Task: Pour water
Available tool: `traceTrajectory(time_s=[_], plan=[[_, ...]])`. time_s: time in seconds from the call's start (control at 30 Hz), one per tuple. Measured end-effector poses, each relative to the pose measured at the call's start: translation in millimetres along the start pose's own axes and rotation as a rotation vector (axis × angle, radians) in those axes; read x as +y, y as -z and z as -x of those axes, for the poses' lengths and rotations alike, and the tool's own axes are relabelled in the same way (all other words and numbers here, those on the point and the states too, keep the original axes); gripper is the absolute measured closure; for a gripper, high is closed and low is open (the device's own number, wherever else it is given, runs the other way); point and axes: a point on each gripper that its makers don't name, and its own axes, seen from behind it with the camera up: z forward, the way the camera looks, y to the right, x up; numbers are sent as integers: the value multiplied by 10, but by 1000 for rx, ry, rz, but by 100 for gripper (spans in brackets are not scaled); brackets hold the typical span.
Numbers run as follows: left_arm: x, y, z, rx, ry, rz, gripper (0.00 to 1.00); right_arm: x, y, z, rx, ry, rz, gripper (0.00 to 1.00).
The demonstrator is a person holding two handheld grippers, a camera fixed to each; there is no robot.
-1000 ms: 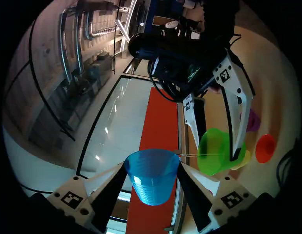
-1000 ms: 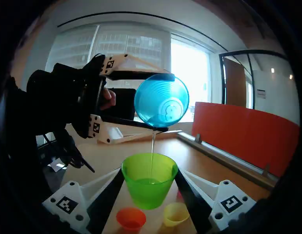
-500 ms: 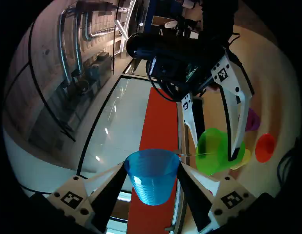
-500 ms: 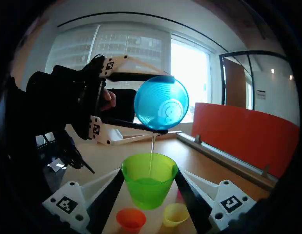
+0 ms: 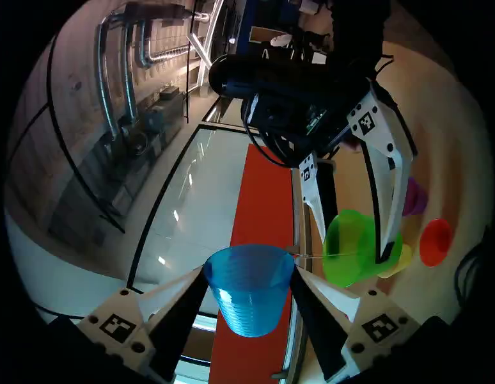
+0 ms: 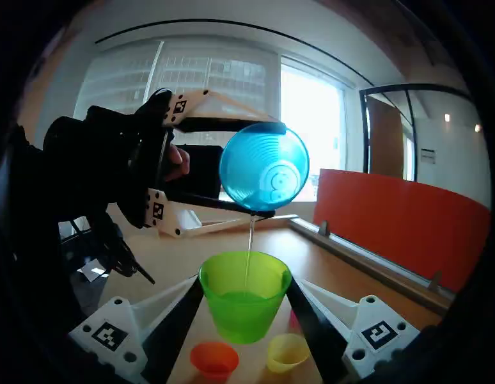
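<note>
Right gripper view: orange cup (image 6: pixel 213 360) clipped at the bottom edge. Pink sliver (image 6: pixel 292 318) behind the green cup (image 6: pixel 245 301), lower centre, can't tell what. Mid-left, just a bit of a hand (image 6: pixel 177 161) past the left gripper (image 6: pixel 277 169) body. Left gripper view, right of centre: yellow cup (image 5: pixel 405 256) mostly behind the green one, purple cup (image 5: pixel 415 197) half covered by a white finger (image 5: pixel 396 185). No read on the water level in the blue cup (image 5: pixel 249 297).

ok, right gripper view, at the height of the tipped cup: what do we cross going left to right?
person's hand → blue cup → red partition. The green cup and the two small cups sit lower in the picture and overlap the blue cup sideways, so they are left out.
</note>
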Motion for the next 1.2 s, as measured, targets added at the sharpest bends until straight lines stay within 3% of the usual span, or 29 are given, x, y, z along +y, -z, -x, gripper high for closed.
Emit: traceTrajectory(time_s=[1.2], plan=[[-11, -33, -35, 8, -45, 1, 13, 1, 17, -65, 12, 3, 3, 8]])
